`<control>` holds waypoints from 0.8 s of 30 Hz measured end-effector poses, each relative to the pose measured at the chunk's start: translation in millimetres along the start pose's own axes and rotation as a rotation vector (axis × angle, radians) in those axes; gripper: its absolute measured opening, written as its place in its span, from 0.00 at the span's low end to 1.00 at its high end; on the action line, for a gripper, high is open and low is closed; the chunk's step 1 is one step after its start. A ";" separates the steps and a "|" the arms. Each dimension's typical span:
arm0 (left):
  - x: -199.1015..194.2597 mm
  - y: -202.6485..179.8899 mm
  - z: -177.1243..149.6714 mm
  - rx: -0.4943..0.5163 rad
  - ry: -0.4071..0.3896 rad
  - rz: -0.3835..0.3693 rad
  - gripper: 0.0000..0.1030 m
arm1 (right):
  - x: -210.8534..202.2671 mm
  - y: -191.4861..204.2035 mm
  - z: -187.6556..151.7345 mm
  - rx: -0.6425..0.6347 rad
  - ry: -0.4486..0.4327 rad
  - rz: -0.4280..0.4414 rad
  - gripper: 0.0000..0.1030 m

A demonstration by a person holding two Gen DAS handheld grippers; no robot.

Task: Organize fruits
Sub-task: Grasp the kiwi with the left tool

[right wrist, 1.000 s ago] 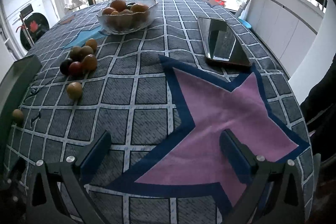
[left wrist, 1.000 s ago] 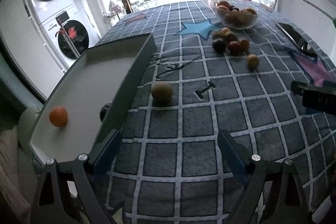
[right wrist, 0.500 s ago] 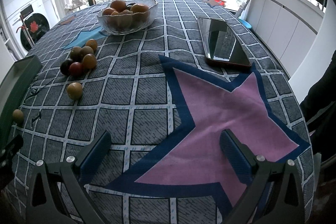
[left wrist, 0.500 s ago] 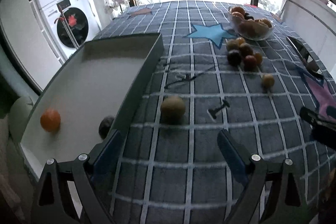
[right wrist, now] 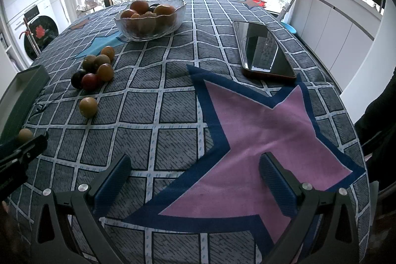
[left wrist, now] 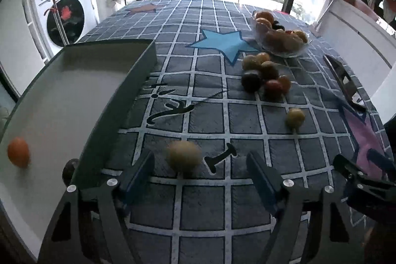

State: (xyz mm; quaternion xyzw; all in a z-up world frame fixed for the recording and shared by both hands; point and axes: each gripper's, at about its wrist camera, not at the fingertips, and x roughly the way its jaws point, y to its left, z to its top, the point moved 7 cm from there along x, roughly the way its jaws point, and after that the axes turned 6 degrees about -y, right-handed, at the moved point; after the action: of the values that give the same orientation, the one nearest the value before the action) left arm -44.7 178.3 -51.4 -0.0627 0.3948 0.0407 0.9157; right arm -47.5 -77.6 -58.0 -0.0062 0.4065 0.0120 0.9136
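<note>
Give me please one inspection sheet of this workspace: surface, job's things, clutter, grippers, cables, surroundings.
Surface: round table under a grey checked cloth with star patches.
Job's things: grey tray at the table's left holds an orange fruit and a dark fruit; a tan fruit lies just ahead of the left gripper; one yellowish fruit lies alone; a cluster of loose fruits; glass bowl full of fruit.
Clutter: phone lying flat.
Grippers: left open; right gripper open, over the pink star, empty.
Cables: nothing seen.
Surroundings: washing machines, windows, white cabinets.
</note>
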 end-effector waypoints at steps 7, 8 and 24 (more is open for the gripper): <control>5.0 9.6 0.4 0.011 -0.001 0.042 0.77 | 0.1 -0.2 0.1 0.000 0.000 -0.001 1.00; 6.2 7.5 1.0 0.023 -0.004 0.050 0.77 | 0.6 0.3 0.1 0.000 0.000 -0.001 1.00; -11.0 10.5 -12.3 0.010 -0.014 0.094 0.60 | 0.6 0.3 -0.1 -0.001 0.000 -0.003 1.00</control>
State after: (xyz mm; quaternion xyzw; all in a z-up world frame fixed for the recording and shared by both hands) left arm -62.4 186.6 -52.6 -0.0389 0.3910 0.0822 0.9159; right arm -47.2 -77.3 -58.5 -0.0074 0.4065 0.0110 0.9135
